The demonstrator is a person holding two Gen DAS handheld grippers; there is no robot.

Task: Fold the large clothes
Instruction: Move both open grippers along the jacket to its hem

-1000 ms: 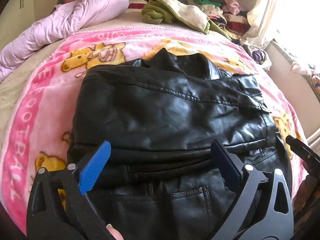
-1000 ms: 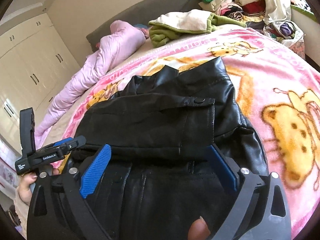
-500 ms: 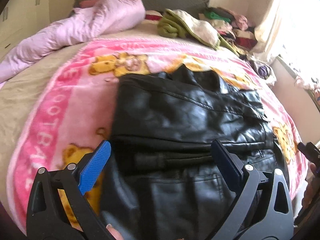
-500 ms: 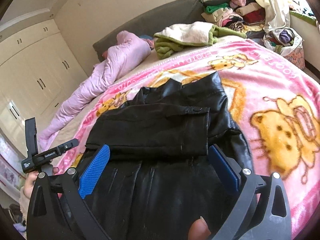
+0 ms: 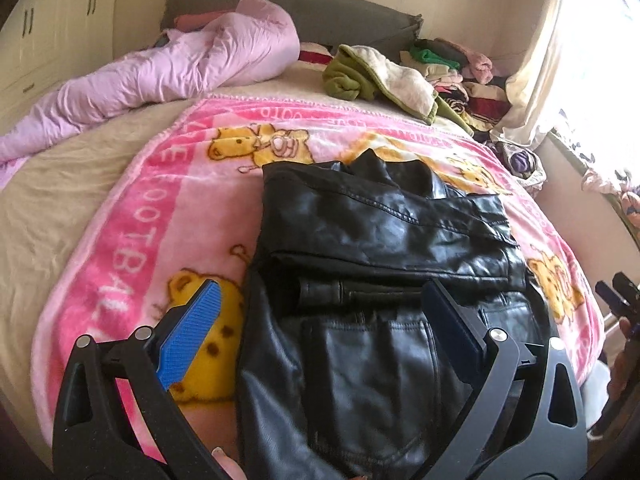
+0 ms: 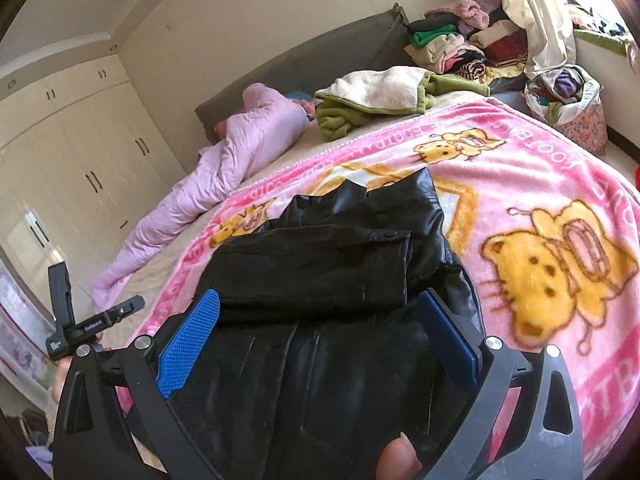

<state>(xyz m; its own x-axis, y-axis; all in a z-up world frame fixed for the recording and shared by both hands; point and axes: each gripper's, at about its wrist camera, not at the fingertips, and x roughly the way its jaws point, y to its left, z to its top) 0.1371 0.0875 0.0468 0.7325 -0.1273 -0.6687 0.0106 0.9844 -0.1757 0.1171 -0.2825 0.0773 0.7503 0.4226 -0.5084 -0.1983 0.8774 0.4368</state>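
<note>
Leather, black and glossy, fills the middle of both views: the large black leather jacket [image 5: 380, 280] lies on the pink bear-printed fleece blanket [image 5: 132, 240] spread over the bed, sleeves folded across its body and collar pointing toward the headboard. Starting at my left, my left tool [image 5: 320, 324] has pulled back and drifted leftward over the last second; its ribbed blue pad now hangs over the blanket instead of the jacket, released, jaws spread, grasping nothing. To my right, my right tool [image 6: 320, 328] has likewise backed off from the sleeve fold, jaws spread wide and empty above the jacket's lower half. I judge that the sleeve stage is finished and the hem-to-collar fold comes next. Pink lettering along the blanket's border reads roughly "FOOTBALL". In the right wrist view, small white print on the left tool's body is too blurred to read.
</note>
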